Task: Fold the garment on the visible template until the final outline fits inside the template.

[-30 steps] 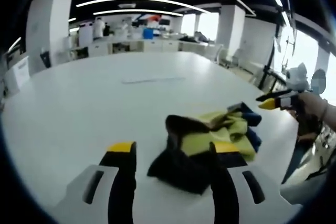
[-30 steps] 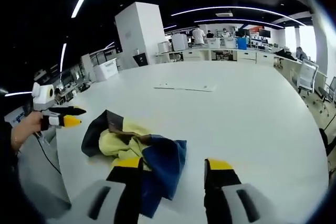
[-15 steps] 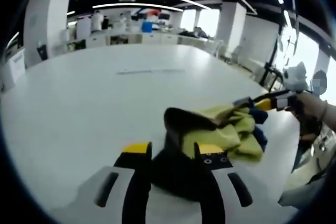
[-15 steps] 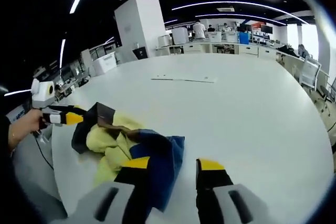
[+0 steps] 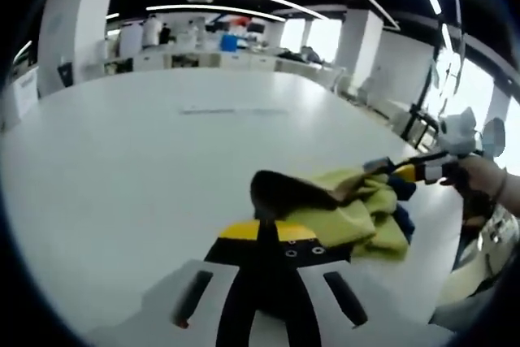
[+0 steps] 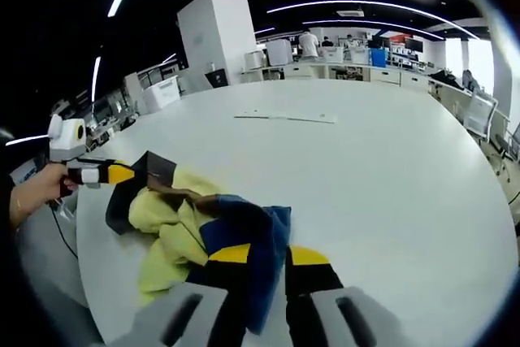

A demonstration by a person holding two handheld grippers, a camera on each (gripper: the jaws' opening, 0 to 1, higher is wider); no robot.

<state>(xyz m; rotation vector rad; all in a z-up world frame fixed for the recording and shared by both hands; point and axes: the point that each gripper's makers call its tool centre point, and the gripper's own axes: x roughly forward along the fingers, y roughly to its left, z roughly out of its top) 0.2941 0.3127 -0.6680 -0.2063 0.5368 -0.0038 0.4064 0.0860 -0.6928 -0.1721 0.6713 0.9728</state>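
One white tabletop point(image 5: 122, 168) spreads across both views, and near its closer edge lies one crumpled garment point(image 5: 341, 209) in black, yellow and blue, bunched so that its outline and true shape cannot be read. Faint thin lines far out on the tabletop, the template point(image 6: 284, 119), are too small and pale to trace, and the garment lies well apart from them. In the left gripper view the left tool point(image 5: 260, 237) has its jaws pressed together on the garment's black part, whose lower half is hidden behind them. In the right gripper view the right tool point(image 6: 264, 256) is clamped on the blue fold point(image 6: 252, 237), which covers part of its left jaw. Two tools in all; each reaches the cloth from opposite sides. A hand point(image 6: 32, 193) holding the left tool is cut off at the edge.
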